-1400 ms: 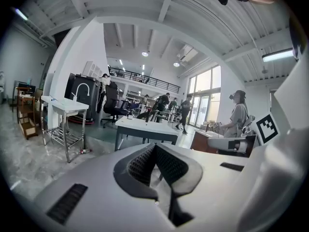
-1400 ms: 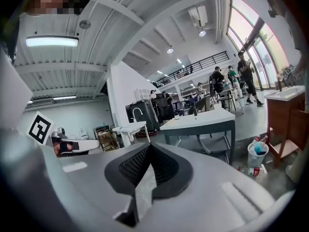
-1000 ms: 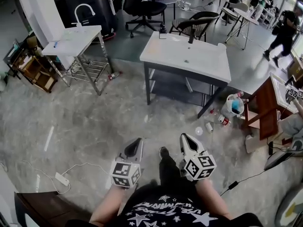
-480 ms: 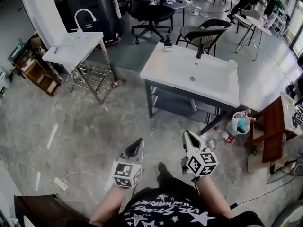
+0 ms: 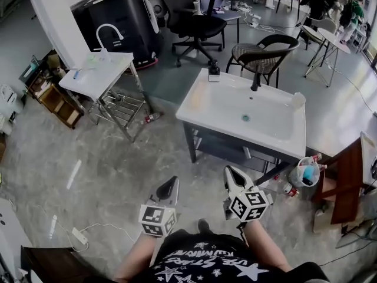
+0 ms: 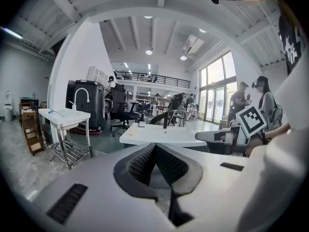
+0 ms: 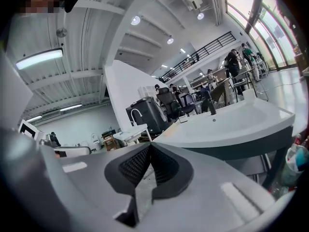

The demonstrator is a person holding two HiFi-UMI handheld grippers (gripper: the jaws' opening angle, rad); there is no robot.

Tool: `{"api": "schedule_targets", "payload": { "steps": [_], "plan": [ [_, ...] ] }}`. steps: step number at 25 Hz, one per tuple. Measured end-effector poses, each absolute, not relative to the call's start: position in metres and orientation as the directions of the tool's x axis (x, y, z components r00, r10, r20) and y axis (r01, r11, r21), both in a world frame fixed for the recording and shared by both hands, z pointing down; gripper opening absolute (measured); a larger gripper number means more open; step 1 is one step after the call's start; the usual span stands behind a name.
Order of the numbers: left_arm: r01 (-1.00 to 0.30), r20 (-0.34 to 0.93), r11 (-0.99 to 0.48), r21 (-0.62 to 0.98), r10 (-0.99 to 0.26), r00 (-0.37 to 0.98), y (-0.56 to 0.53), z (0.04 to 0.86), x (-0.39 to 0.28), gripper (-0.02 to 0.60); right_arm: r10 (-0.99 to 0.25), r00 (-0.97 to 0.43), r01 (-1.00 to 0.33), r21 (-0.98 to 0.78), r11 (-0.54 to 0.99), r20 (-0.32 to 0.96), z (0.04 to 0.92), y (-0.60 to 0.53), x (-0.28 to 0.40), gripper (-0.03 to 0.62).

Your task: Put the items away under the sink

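Left gripper [image 5: 172, 181]: jaws closed tip to tip, nothing between them; held low before the person
Right gripper [image 5: 228, 172]: jaws closed, empty; beside the left one
Sink [image 5: 200, 108]: white basin on dark frame, ahead of both grippers
Items: bag [image 5: 304, 173] and cans [image 5: 288, 188] on the floor beside the sink's right leg

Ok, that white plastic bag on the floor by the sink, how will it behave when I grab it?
The bag looks thin and crumpled, so probably floppy, sagging around the blue thing inside. Its top looks open, so lifting by one side may spill the contents.
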State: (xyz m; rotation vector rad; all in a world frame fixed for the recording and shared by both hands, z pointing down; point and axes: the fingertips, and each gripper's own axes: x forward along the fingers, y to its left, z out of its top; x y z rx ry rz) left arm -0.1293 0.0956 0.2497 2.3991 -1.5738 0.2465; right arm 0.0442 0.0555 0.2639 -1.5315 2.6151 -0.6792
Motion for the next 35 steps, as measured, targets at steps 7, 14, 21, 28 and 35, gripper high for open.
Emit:
{"api": "schedule_targets", "payload": {
  "steps": [7, 14, 21, 28, 35],
  "plan": [
    [-0.937, 0.290, -0.324, 0.128, -0.891, 0.348, 0.062, 0.249, -0.151, 0.009, -0.809, -0.544, -0.806, -0.405, 0.431, 0.221, 0.278, 0.023, 0.027, 0.003],
    [-0.925, 0.310, -0.347, 0.156, -0.872, 0.380, -0.003, 0.265, -0.184, 0.009, -0.860, -0.450, -0.861, -0.373, 0.346, 0.240, 0.277, -0.047, 0.014, 0.005],
    [-0.890, 0.287, -0.427, 0.163, -0.842, 0.457, -0.093, 0.258, -0.208, 0.009, -0.881, -0.400, -0.884, -0.359, 0.298, 0.253, 0.268, -0.114, -0.010, 0.005],
    [-0.865, 0.270, -0.467, 0.180, -0.823, 0.500, -0.151, 0.253, -0.234, 0.009, -0.882, -0.374, -0.899, -0.347, 0.268, 0.286, 0.267, -0.167, -0.043, 0.005],
    [-0.862, 0.257, -0.465, 0.201, -0.824, 0.505, -0.205, 0.254, -0.278, 0.009, -0.874, -0.348, -0.912, -0.337, 0.233, 0.340, 0.278, -0.212, -0.072, 0.030]
  ]
}}
